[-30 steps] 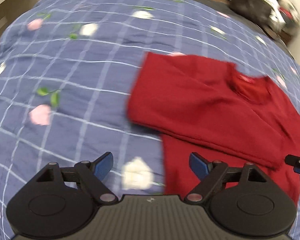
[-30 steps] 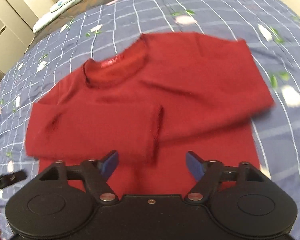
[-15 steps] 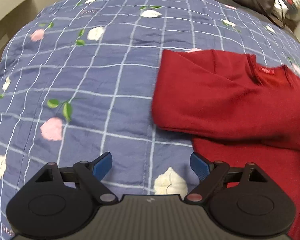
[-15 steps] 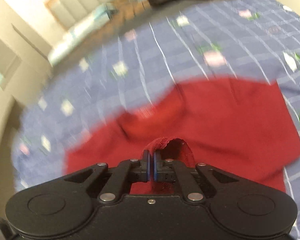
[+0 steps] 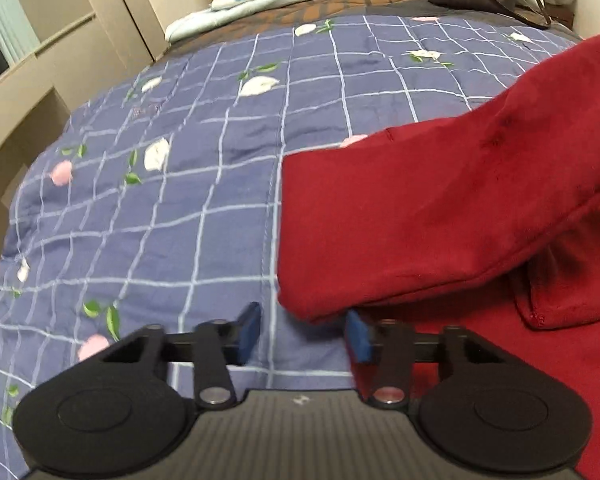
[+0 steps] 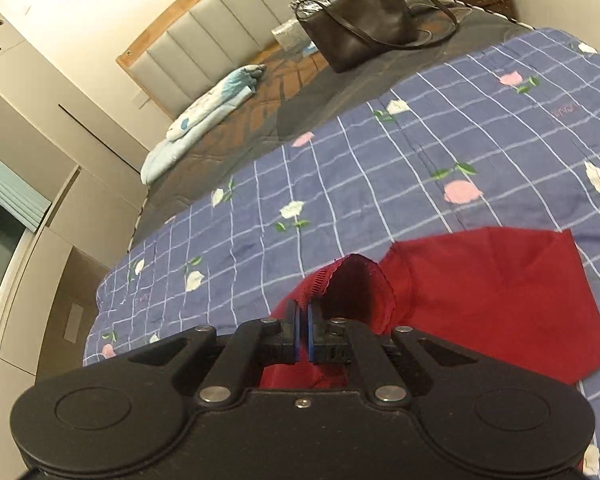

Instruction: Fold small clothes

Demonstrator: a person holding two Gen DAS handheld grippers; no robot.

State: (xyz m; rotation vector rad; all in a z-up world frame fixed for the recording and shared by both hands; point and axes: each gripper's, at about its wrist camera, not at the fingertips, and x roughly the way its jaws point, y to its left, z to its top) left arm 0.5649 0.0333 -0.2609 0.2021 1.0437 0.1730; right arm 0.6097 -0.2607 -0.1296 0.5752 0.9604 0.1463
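Red sweater (image 6: 500, 300) hem pinched in right tool (image 6: 303, 332); left tool (image 5: 302, 334) agape.

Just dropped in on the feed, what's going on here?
A person with a handheld gripper in each hand is folding a red sweater on a bed covered by a blue checked floral quilt. The right gripper has its jaws shut on an edge of the sweater, which bunches up just above them. The left gripper is open, jaws wide, sitting low right at a folded corner of the sweater without gripping it. A brown handbag sits near the headboard.
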